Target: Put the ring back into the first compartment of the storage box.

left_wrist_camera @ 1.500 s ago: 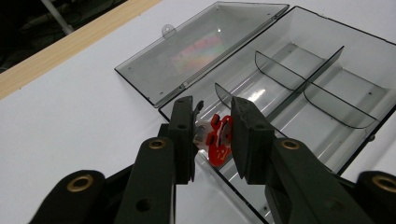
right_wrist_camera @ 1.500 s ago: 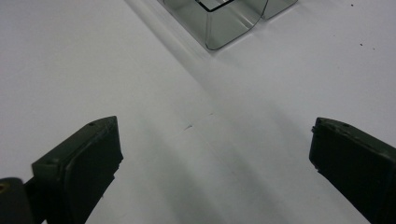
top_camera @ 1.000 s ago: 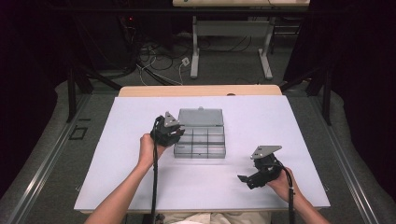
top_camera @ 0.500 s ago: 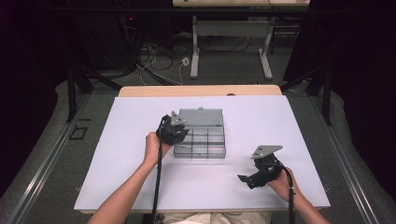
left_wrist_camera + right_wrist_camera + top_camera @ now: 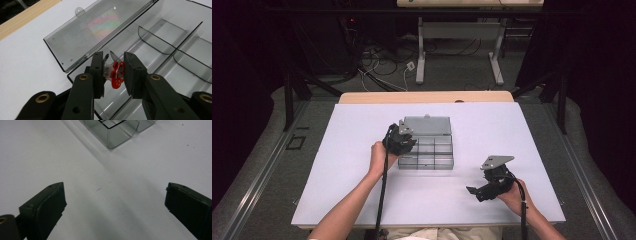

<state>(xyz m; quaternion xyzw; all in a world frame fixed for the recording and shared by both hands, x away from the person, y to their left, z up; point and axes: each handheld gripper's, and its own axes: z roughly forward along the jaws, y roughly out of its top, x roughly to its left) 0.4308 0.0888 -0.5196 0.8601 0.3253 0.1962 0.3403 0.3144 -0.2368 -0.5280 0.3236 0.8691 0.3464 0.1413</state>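
A clear plastic compartment box (image 5: 443,161) sits mid-table with its lid (image 5: 427,125) lying open behind it. My left gripper (image 5: 402,140) hovers over the box's left end, shut on a small red and silver trinket (image 5: 117,77). In the left gripper view the two pads pinch the trinket above a near compartment (image 5: 117,100), and the lid (image 5: 100,30) lies beyond it. My right gripper (image 5: 478,192) rests low on the white tabletop (image 5: 362,200) to the right of the box, open with nothing between its fingers. The right gripper view has the box's corner (image 5: 117,135) ahead.
Curved dividers (image 5: 155,40) split the box into several compartments that look bare. The white tabletop has a wooden strip (image 5: 427,96) along its far edge. Beyond it stand a desk frame (image 5: 457,45) and cables on the floor.
My left gripper has edged slightly right, further over the box's left end, still holding the trinket. The right gripper has stayed put.
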